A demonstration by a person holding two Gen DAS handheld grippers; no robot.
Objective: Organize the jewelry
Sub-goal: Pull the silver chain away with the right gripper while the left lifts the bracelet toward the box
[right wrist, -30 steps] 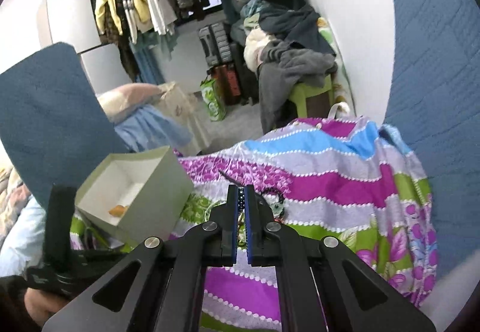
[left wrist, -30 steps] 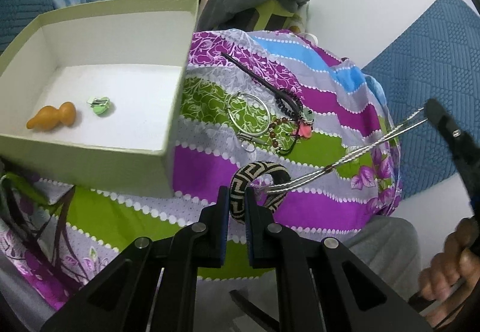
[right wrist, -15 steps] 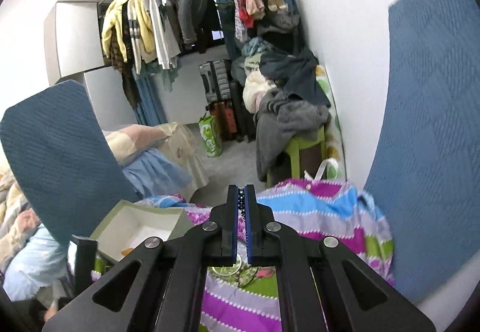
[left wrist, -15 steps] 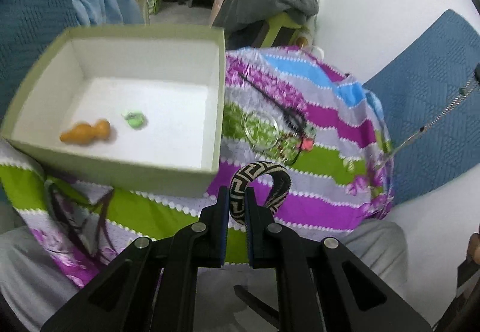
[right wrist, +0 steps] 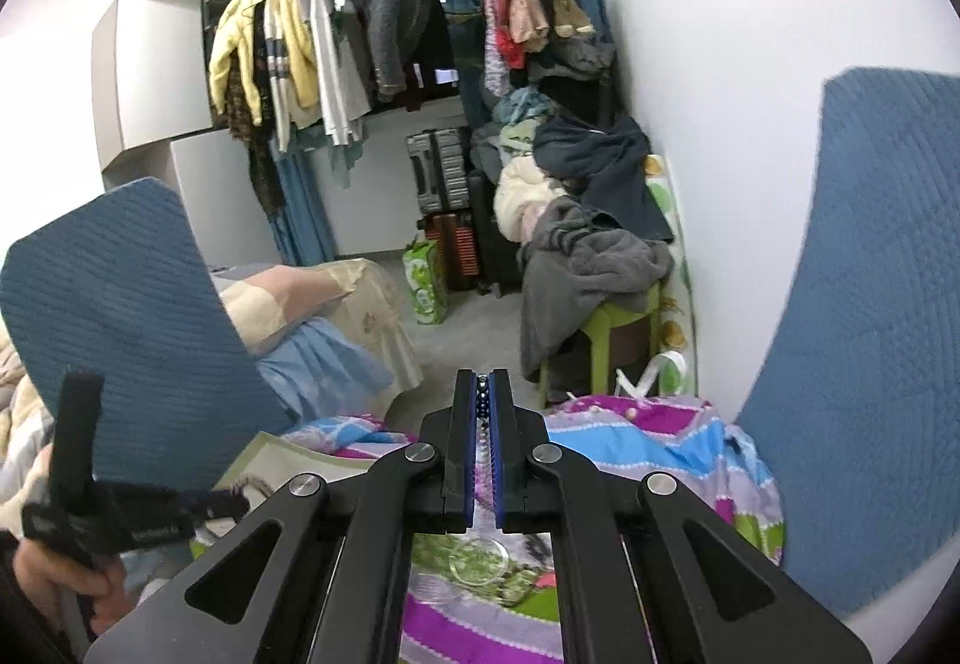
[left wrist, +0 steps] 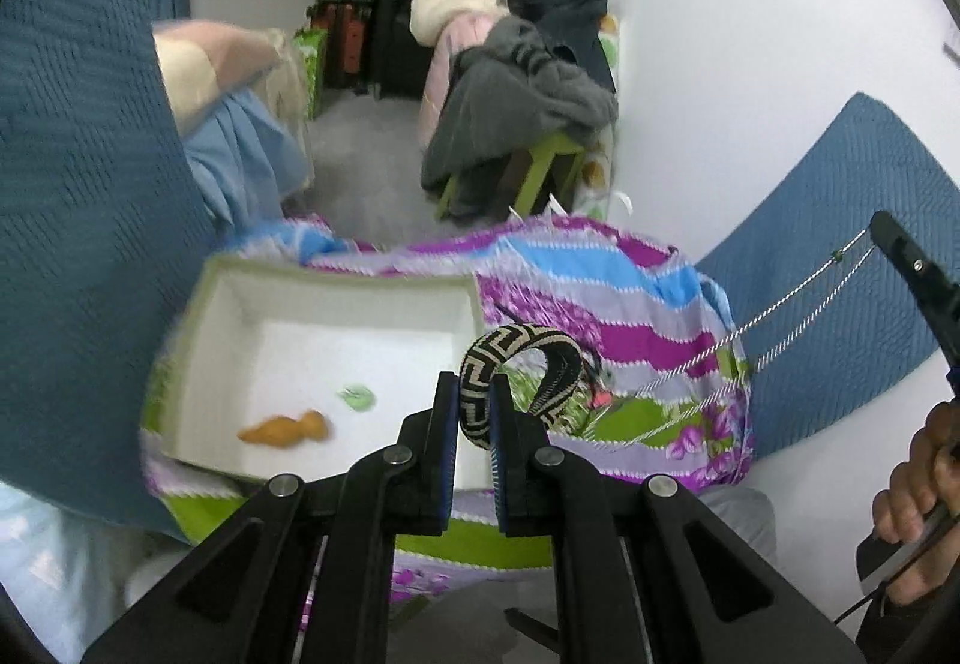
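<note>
My left gripper [left wrist: 474, 418] is clamped on the patterned bangle [left wrist: 519, 373] at frame centre, held clear above the striped cloth [left wrist: 630, 298] so I can carry it left to the white box [left wrist: 360, 340]. My right gripper [right wrist: 480, 424] is pinched shut on the silver chain [left wrist: 798, 298], which runs taut from the right edge, probably lifted to free it from the pile.
</note>
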